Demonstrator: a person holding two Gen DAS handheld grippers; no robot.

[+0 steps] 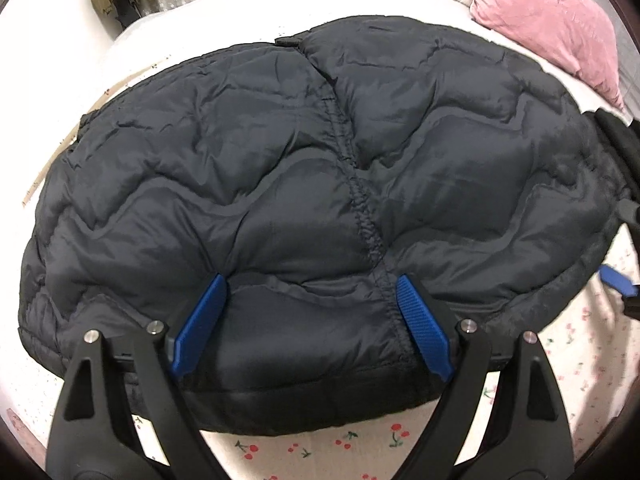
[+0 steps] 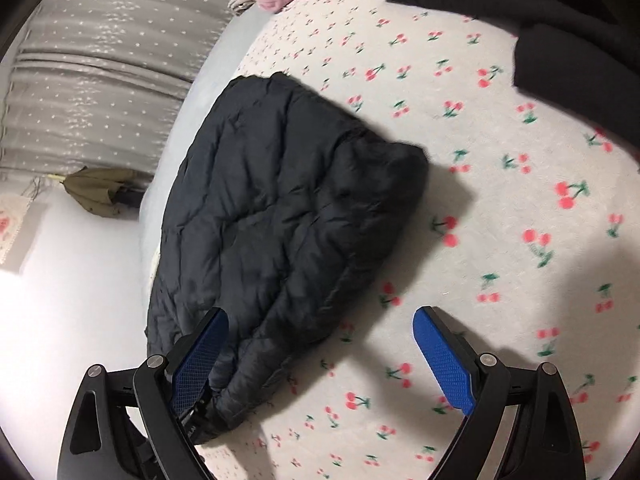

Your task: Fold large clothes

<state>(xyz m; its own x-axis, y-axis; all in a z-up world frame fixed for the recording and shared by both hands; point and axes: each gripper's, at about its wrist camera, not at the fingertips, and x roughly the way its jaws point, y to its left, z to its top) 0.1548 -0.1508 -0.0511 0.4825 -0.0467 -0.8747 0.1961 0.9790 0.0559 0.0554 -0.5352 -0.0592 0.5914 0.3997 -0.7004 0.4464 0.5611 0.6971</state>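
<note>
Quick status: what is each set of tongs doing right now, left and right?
Left tongs: open, pressed on the folded black puffer jacket, gripping nothing.
Right tongs: open, empty, at the jacket's edge.

Dark quilted jacket folded on cherry-print bedspread, wide-spread right gripper above its edge.

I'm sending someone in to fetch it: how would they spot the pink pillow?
Find the bed with the cherry-print sheet. Past the dark quilted jacket, at the far end, lies the pink pillow: the only pink, velvety thing there.
</note>
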